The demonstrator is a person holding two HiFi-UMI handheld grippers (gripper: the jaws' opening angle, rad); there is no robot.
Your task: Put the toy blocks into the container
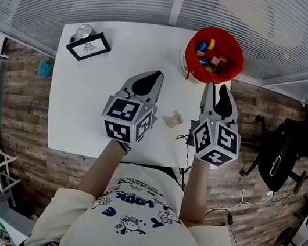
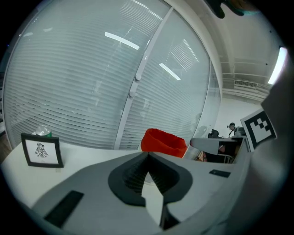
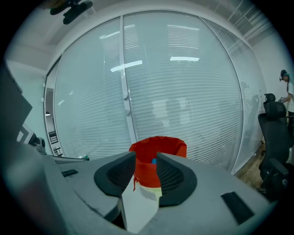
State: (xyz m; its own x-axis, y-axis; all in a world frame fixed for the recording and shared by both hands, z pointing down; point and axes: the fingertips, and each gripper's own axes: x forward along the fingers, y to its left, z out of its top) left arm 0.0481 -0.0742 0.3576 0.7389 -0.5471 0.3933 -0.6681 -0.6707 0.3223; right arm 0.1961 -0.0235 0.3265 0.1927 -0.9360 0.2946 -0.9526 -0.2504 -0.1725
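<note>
While the head view looks steeply down, a white tabletop (image 1: 85,110) carries a red container (image 1: 237,60) at its far right corner, with coloured blocks (image 1: 210,56) lying inside. One pale block (image 1: 173,119) lies loose near the right edge, between the left tool (image 1: 153,78) and the right tool (image 1: 216,89) (it touches neither). A frame (image 1: 88,46) and a can (image 1: 84,31) stand at the far left corner.

Seen in the left gripper view, that tool's jaws are pressed together with nothing between them, and the container stands beyond, just right of the tips.

Seen in the right gripper view, that tool's jaws stand a narrow gap apart and empty, and the container shows through the gap.
</note>
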